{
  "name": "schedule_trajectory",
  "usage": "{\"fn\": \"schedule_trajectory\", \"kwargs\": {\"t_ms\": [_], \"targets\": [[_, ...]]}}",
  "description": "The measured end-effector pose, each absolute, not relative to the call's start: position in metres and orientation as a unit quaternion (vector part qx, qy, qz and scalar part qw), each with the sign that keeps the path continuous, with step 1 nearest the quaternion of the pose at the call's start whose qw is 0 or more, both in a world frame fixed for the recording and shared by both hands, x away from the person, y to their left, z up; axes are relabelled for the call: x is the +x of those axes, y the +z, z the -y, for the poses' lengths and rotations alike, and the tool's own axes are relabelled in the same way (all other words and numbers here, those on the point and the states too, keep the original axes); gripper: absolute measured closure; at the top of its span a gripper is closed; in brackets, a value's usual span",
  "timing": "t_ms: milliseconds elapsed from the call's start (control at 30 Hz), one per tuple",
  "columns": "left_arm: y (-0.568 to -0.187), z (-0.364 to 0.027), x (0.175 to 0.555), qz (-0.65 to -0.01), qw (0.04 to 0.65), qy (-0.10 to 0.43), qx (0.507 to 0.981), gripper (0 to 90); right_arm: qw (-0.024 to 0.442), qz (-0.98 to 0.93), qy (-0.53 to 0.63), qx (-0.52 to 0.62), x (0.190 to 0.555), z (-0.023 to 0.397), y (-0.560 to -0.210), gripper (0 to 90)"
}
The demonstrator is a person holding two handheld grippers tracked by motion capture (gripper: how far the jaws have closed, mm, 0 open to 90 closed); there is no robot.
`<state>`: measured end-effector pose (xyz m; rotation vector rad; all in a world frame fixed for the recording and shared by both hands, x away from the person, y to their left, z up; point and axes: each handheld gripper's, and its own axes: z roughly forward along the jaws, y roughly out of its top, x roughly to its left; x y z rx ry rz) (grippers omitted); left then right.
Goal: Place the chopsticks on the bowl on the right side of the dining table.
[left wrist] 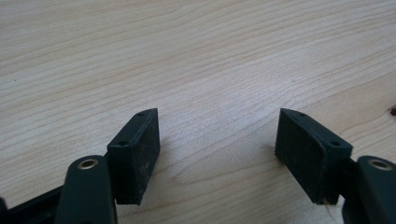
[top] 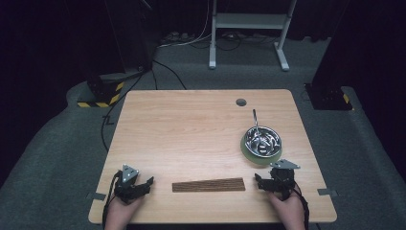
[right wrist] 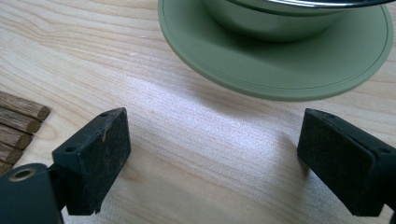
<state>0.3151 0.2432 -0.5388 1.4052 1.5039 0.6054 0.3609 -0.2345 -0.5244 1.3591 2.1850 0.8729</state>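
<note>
A steel bowl (top: 262,139) with metal cutlery standing in it rests on a green saucer (top: 259,154) at the table's right side; the saucer (right wrist: 275,60) and the bowl's base (right wrist: 275,21) loom just ahead in the right gripper view. A brown mat of wooden slats (top: 208,185) lies flat near the front edge, its slat ends (right wrist: 18,123) at the left of the right gripper view. My left gripper (top: 145,184) rests on the table left of the mat, open and empty (left wrist: 217,149). My right gripper (top: 258,180) sits right of the mat, below the saucer, open and empty (right wrist: 212,156).
The wooden table (top: 191,129) has a round cable hole (top: 241,102) near its far edge. Beyond it are a white desk frame (top: 249,28), cables on grey carpet and a black stand with yellow-black tape (top: 103,93) at the left.
</note>
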Motion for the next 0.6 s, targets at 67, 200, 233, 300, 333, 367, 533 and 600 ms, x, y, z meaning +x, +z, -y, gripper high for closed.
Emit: {"fn": "schedule_trajectory", "kwargs": {"t_ms": [67,200,233,300,333,367,533,600], "targets": [[-0.539,-0.243,0.315,-0.616,0.478,0.248,0.575,30.6,0.208,-0.787,0.313,0.490,0.360,0.234,-0.524,9.0],[-0.539,-0.243,0.315,-0.616,0.478,0.248,0.576,30.6,0.206,-0.790,0.315,0.485,0.358,0.234,-0.524,11.5],[-0.539,-0.243,0.315,-0.616,0.478,0.248,0.576,30.6,0.212,-0.788,0.319,0.482,0.357,0.233,-0.524,13.8],[-0.539,-0.243,0.315,-0.616,0.477,0.248,0.576,30.6,0.206,-0.787,0.319,0.486,0.354,0.230,-0.522,18.6],[-0.539,-0.243,0.315,-0.616,0.478,0.248,0.576,30.6,0.205,-0.790,0.321,0.481,0.352,0.227,-0.521,18.5],[-0.539,-0.243,0.315,-0.616,0.477,0.248,0.576,30.6,0.205,-0.792,0.323,0.475,0.350,0.224,-0.521,18.7],[-0.539,-0.244,0.315,-0.615,0.474,0.248,0.579,30.7,0.206,-0.803,0.338,0.445,0.343,0.210,-0.517,22.6],[-0.539,-0.243,0.315,-0.616,0.478,0.248,0.575,30.7,0.203,-0.807,0.339,0.438,0.340,0.205,-0.515,23.3]]}}
